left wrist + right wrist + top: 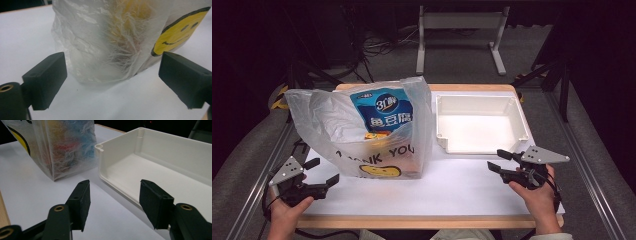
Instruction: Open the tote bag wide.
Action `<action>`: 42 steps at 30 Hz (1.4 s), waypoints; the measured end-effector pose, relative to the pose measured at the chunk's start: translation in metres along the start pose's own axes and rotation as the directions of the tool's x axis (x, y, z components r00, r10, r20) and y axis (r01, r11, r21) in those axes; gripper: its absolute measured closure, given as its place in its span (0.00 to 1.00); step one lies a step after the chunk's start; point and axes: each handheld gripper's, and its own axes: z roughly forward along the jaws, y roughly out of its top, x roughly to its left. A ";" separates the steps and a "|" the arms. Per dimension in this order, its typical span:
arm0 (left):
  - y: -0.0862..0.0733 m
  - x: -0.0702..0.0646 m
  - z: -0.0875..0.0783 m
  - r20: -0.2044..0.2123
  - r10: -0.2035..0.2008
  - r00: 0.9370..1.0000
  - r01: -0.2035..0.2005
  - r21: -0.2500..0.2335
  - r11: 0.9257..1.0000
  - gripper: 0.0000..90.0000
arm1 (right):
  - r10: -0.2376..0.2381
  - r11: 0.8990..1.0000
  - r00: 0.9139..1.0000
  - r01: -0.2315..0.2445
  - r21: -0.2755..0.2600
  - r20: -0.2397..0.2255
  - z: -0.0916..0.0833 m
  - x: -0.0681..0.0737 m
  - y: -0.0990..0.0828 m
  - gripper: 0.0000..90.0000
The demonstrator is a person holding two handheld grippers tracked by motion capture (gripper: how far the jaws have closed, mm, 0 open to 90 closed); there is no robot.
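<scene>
two open grippers, nothing held: my left gripper [323,171] sits just beside the standing plastic bag [362,125], nearer than my right gripper [496,161], which faces the white tray [482,125].

Bag [362,125]: thin crinkled translucent plastic film, slight sheen, glossy printed pack [384,112] inside. Tray [522,117]: smooth white moulded plastic, semi-matt. Table [437,221]: wood edge, matt white sheet [452,187] on top. Gripper pads [82,202]: matt black
</scene>
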 end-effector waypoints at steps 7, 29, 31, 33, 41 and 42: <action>0.008 -0.002 -0.005 0.005 0.003 1.000 -0.003 0.023 1.000 0.08 | -0.018 1.000 1.000 0.018 0.001 -0.017 0.004 0.007 0.004 0.45; 0.047 0.003 0.004 0.105 0.058 0.993 -0.053 -0.050 0.997 0.24 | -0.036 0.999 0.997 0.039 0.035 -0.069 0.024 0.019 0.009 0.43; 0.047 0.000 0.005 0.092 0.076 0.993 -0.071 -0.053 0.996 0.40 | -0.054 0.998 0.995 0.057 0.039 -0.083 0.029 0.024 0.014 0.43; 0.047 -0.002 0.006 0.079 0.075 0.994 -0.071 -0.047 0.996 0.49 | -0.070 0.996 0.994 0.075 0.047 -0.089 0.033 0.030 0.018 0.43; 0.048 -0.005 0.009 0.053 0.112 0.992 -0.110 -0.036 0.993 0.80 | -0.093 0.994 0.988 0.099 0.040 -0.127 0.045 0.044 0.034 0.43; 0.049 -0.005 0.008 0.052 0.113 0.992 -0.111 -0.035 0.993 0.85 | -0.091 0.995 0.987 0.096 0.036 -0.134 0.047 0.046 0.036 0.43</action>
